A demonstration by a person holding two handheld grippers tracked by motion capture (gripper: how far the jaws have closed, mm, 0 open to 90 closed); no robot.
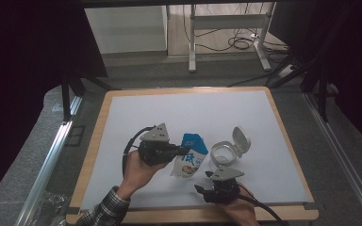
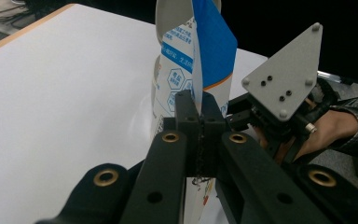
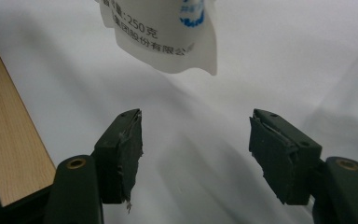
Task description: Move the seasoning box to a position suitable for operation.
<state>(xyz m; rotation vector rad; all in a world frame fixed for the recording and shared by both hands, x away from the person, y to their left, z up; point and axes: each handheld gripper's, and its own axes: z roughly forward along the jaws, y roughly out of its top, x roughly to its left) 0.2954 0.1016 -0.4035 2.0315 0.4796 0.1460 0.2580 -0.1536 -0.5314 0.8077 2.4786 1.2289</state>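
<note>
pouch (image 1: pixel 189 160): one, clenched in left gripper (image 1: pixel 181 151); right gripper (image 1: pixel 202 189): released; lidded jar (image 1: pixel 226 151): one

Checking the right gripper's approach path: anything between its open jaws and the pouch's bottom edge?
Nothing. In the right gripper view only bare white table lies between the right gripper and the pouch, which the left gripper holds.

The blue-and-white printed pouch (image 1: pixel 189 161) stands mid-table (image 1: pixel 136 106). The clear round plastic jar with its hinged lid open (image 1: pixel 227 151) sits just to its right. The right hand-held gripper (image 1: pixel 217 189) lies nearer the table's front edge.
</note>
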